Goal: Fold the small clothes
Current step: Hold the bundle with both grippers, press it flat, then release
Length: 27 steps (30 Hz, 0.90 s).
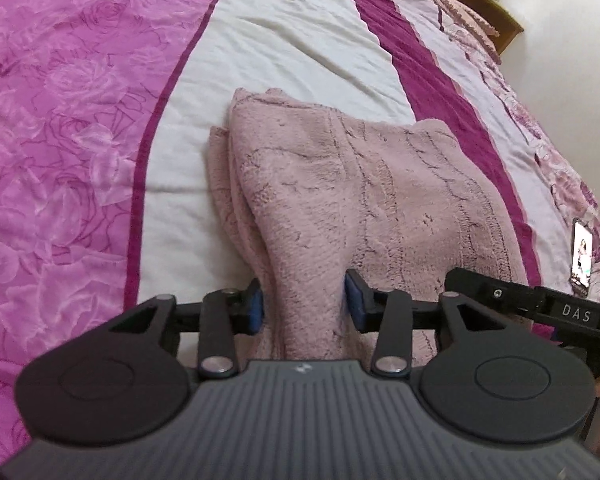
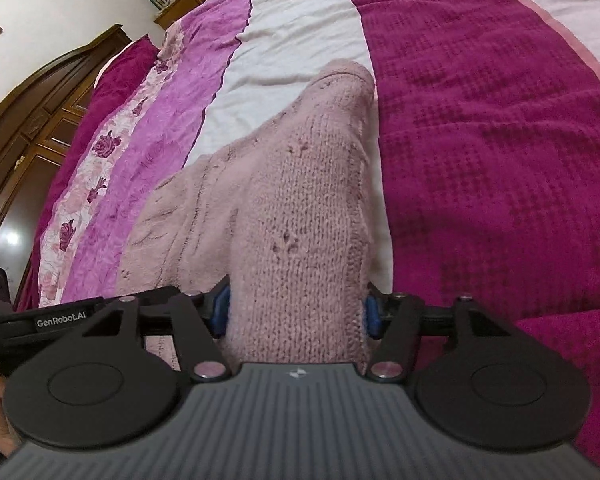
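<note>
A knitted garment [image 1: 340, 184] lies on a bedspread [image 1: 80, 160], its near edge held between the fingers of the left gripper [image 1: 305, 300] and the right gripper [image 2: 296, 308], side by side. A phone [image 1: 582, 256] rests to the garment's right.

Here's the bed [image 1: 300, 40], dressed in a cover of lengthwise bands: rose-printed pink, a thin magenta line, a wide white band, then deep magenta. On that white band lies the pale pink knitted garment [image 1: 352, 184], folded in layers, its right side reaching onto the magenta band. Over at the bed's right edge, on the floral border, a phone [image 1: 582, 258] lies with its screen lit.
</note>
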Motion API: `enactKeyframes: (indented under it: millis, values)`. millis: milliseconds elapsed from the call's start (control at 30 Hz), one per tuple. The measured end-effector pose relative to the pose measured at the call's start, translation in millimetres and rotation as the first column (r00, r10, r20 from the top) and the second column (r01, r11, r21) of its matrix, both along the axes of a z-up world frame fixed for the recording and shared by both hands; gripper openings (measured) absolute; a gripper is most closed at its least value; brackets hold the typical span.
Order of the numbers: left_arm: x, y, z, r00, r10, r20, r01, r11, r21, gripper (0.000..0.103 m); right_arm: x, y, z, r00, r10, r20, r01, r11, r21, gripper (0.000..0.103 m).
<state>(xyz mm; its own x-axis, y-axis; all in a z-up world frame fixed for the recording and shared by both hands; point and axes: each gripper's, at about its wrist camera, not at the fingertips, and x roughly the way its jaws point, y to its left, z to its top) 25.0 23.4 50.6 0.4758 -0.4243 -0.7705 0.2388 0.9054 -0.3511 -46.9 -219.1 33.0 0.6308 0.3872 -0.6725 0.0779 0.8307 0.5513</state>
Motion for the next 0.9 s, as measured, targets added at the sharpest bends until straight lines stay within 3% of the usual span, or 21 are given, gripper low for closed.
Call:
enactKeyframes:
  millis: [267, 367, 700, 900]
  values:
    - [-28, -8, 19, 0.998, 0.016, 0.056, -0.023, 0.992, 0.126, 0.053, -14, 7, 15, 1.0, -0.017, 0.019, 0.019, 0.997, -0.072, 0.082]
    - [-39, -10, 23, 0.997, 0.046, 0.059, -0.055, 0.988, 0.145, 0.066, -25, 10, 22, 0.999, -0.02, 0.041, 0.024, 0.993, -0.113, 0.084]
    - [-74, -20, 25, 0.995, 0.084, 0.061, -0.095, 0.976, 0.194, 0.067, -67, 22, 43, 0.991, -0.007, 0.136, 0.041, 0.968, -0.246, 0.095]
    - [-88, -32, 20, 0.994, 0.091, 0.06, -0.103, 0.964, 0.244, 0.067, -86, 30, 38, 0.99, 0.011, 0.138, 0.032, 0.951, -0.308, 0.097]
